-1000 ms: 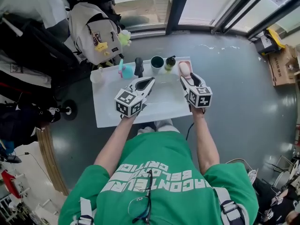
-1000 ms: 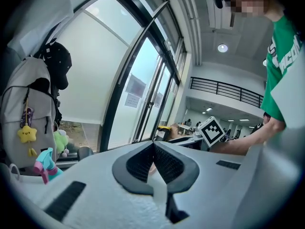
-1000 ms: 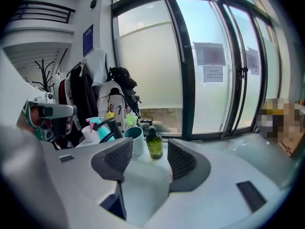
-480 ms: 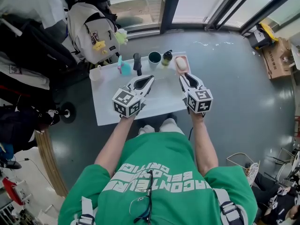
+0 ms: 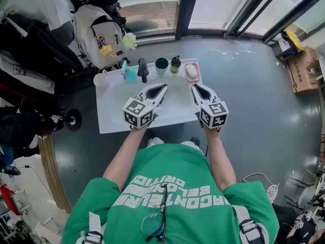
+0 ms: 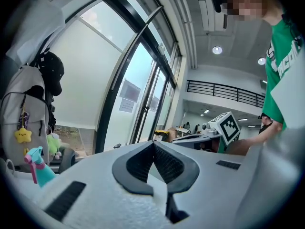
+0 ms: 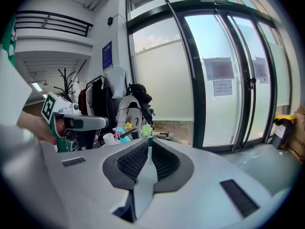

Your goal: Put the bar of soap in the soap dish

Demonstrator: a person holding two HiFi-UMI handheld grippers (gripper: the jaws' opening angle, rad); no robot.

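A pale bar of soap point(image 5: 191, 71) lies in the pink soap dish point(image 5: 197, 77) at the back right of the white table point(image 5: 117, 117). My right gripper point(image 5: 194, 87) point(image 7: 149, 141) hovers just in front of the dish, apart from it. Its jaws are closing, almost together, with nothing between them. My left gripper point(image 5: 164, 87) point(image 6: 153, 143) hangs over the middle of the table, shut and empty. Neither gripper view shows the soap or the dish.
Along the table's back edge stand a white cup point(image 5: 100, 79), a teal spray bottle point(image 5: 126, 72), a dark bottle point(image 5: 141, 69), a dark green cup point(image 5: 161, 64) and a small green bottle point(image 5: 175, 64). A backpack point(image 5: 101, 34) hangs behind the table.
My right gripper has drawn back and up from the soap dish and its jaws have come together; the soap stays in the dish. The left gripper has shifted back a little.
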